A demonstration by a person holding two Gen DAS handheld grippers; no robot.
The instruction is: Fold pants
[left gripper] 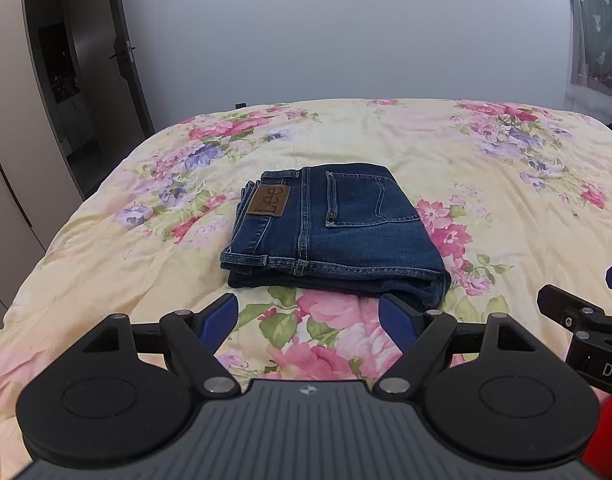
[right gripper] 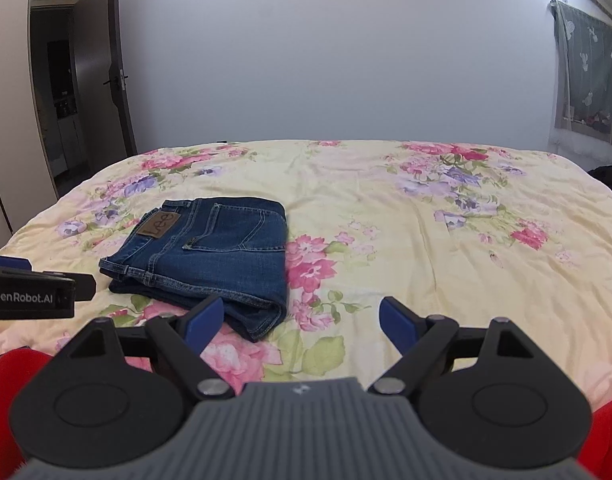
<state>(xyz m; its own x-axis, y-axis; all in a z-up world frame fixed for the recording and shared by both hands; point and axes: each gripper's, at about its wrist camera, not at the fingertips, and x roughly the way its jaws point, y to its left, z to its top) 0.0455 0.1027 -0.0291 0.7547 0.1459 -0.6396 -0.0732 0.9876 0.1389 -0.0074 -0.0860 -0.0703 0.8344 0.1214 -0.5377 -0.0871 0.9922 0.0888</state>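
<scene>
Left wrist view, read from left to right: a dark open door (left gripper: 106, 80), a grey wall, then a curtained window (left gripper: 597, 32). Below lies one floral bedspread (left gripper: 385, 136), and on it, middle-left, one pair of jeans (left gripper: 329, 232) folded into a compact stack, its leather patch (left gripper: 270, 200) and back pocket facing up. The left gripper (left gripper: 307, 322) hangs just short of the stack's near edge, jaws spread wide and empty. From the right wrist view the right gripper (right gripper: 302, 324) is likewise wide apart with nothing between its pads, the stack's near corner just beside its left finger. Two grippers, one garment. Denim looks heavy, fairly stiff and not slippery; the layered near edge, or the waistband corners, seem the best places to pinch.
</scene>
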